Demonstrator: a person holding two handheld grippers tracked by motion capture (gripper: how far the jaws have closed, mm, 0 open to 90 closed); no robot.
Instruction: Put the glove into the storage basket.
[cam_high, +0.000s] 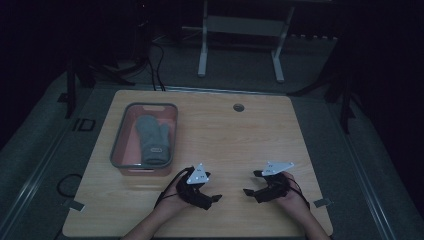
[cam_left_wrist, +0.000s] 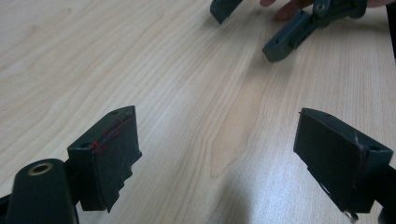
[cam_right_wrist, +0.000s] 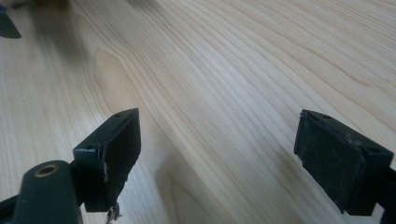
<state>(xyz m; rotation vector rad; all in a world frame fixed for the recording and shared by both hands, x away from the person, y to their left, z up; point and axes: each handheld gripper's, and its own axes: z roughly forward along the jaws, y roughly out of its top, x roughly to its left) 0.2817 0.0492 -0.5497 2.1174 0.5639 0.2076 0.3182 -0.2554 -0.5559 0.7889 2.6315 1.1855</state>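
Both grippers sit low over the wooden table (cam_high: 225, 135), near its front edge, facing each other with bare wood between them. Left gripper (cam_high: 212, 199) has its jaws spread wide with nothing between the pads — the same goes for the right gripper (cam_high: 248, 191). Nearest thing to them is a grey oven mitt (cam_high: 152, 138), lying flat inside a grey-rimmed pink tray (cam_high: 118, 145) on the table's left side — just beyond the left gripper, apart from it.
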